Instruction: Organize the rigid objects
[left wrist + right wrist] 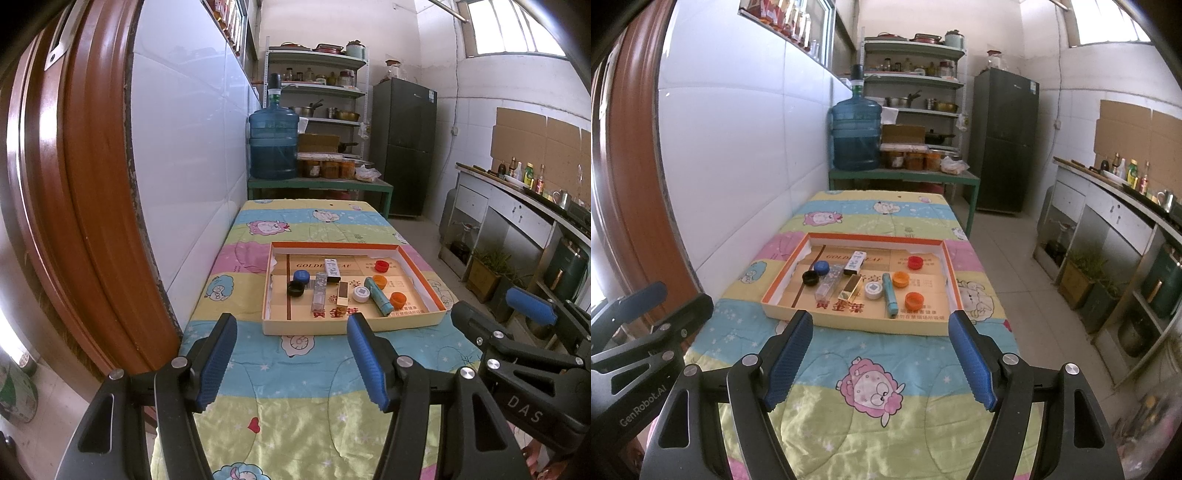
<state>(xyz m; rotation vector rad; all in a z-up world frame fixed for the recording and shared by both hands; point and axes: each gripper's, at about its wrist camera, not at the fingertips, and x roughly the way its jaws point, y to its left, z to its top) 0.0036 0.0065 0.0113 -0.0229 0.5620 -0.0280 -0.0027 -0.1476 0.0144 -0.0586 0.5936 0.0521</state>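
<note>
A shallow cardboard tray [354,325] [864,323] with an orange rim lies on a table with a cartoon-print quilt. In it are bottle caps: black [295,288] [810,277], blue [301,275], red [381,265] [915,262], white [361,294] and two orange [398,299] [913,301]. It also holds a teal tube [378,301] [890,294], a clear box [319,291] and small cartons [333,268]. My left gripper [291,325] and right gripper [881,321] are open and empty, both short of the tray's near edge.
A tiled wall and a brown door frame [74,184] run along the left. A blue water jug [273,146] and shelves stand behind the table. A fridge [404,144] and a counter [517,206] are to the right. The right gripper's body shows in the left wrist view [524,332].
</note>
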